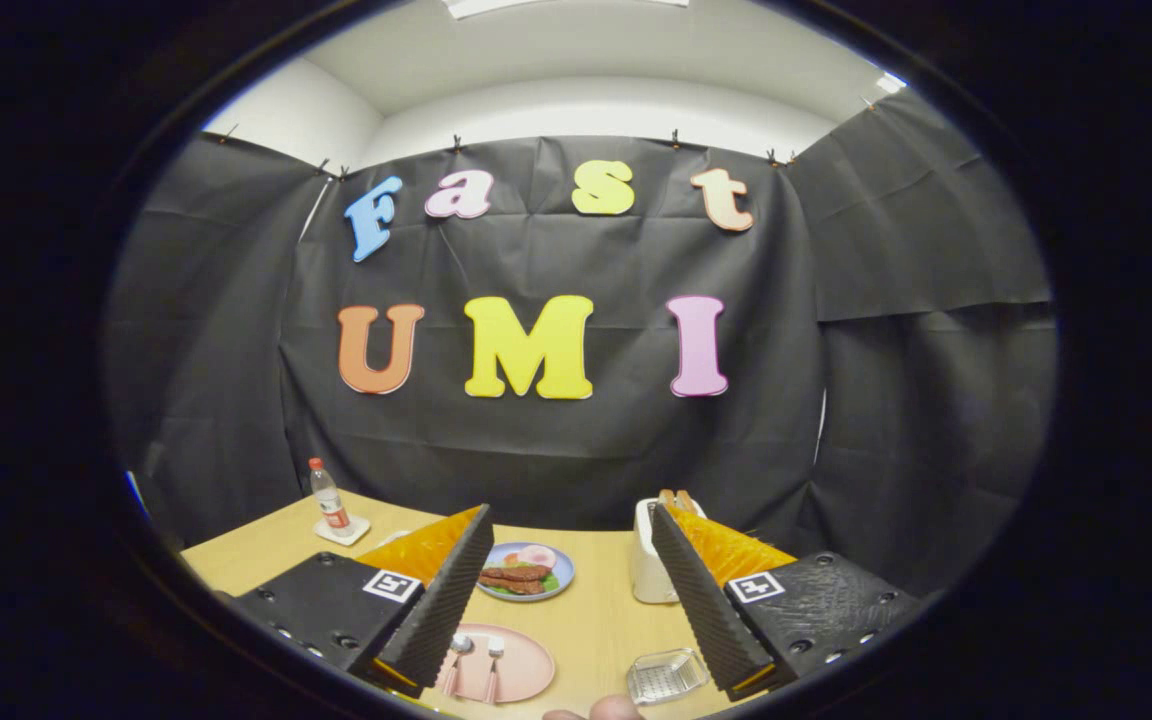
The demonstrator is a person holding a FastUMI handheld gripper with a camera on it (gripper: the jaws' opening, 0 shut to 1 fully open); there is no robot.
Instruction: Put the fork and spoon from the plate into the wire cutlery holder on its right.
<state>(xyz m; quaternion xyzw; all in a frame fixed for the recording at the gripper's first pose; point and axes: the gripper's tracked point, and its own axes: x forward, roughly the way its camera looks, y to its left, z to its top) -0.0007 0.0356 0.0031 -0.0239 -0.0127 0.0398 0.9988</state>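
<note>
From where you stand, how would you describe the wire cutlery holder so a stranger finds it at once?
On the light wooden table, find the pink round plate carrying a fork and spoon, between the open claw fingers. Right of it sits the small wire cutlery holder: a shiny mesh tray, unlike the solid white toaster beyond.

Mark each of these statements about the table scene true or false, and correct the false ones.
1. The gripper is open, holding nothing. True.
2. The fork and spoon already stand in the wire cutlery holder. False: both lie on the pink plate.
3. The holder sits right of the pink plate. True.
4. The toaster is empty. False: toast pokes out of it.
5. A bottle stands beyond the left finger. True.
</note>
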